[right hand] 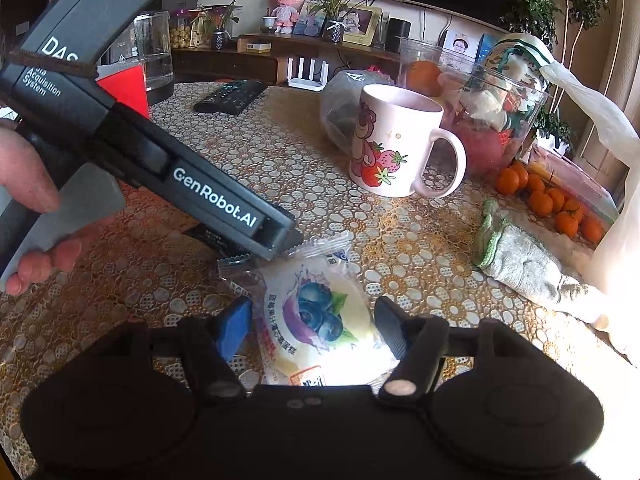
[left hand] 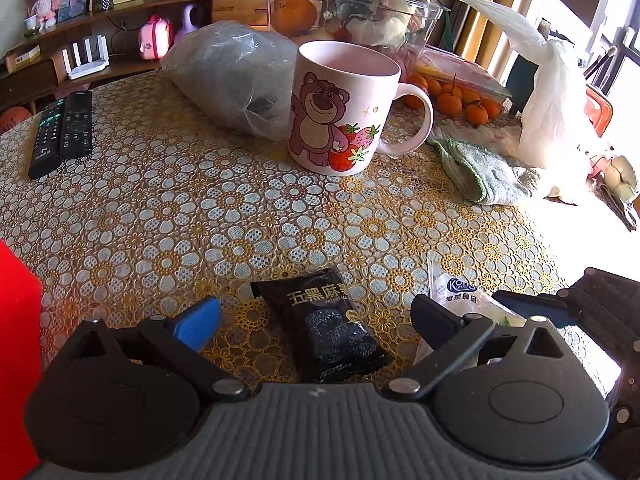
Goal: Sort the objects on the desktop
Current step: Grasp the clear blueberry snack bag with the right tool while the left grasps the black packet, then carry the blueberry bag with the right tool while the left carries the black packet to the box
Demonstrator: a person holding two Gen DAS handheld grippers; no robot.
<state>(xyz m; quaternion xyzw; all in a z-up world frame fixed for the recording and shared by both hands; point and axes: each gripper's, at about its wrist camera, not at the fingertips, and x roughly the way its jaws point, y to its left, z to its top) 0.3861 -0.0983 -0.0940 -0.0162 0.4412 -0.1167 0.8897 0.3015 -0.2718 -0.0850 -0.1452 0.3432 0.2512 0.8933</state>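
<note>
Item count, tabletop

Snack packets: two, one black packet (left hand: 334,328) at 6 o'clock and one blueberry packet (right hand: 320,320) at 4 o'clock of it. Mugs: one pink mug (left hand: 344,108) at 12 o'clock. Remote controls (left hand: 62,132): two, side by side at 10 o'clock. Cloths: one grey-green cloth (left hand: 480,168) at 2 o'clock. Small oranges (left hand: 452,100): at least six, exact number unclear.

We see strong daylight entering from the window side on the right, blowing out the white plastic bag (left hand: 548,112) and the right edge of the gold floral-patterned tablecloth (left hand: 200,216) to pure white. Glare also whitens the lower part of the blueberry-printed clear snack packet (right hand: 320,320). Fisheye distortion bends the edges; the centre stays sharp, the near black gripper bodies dark.
</note>
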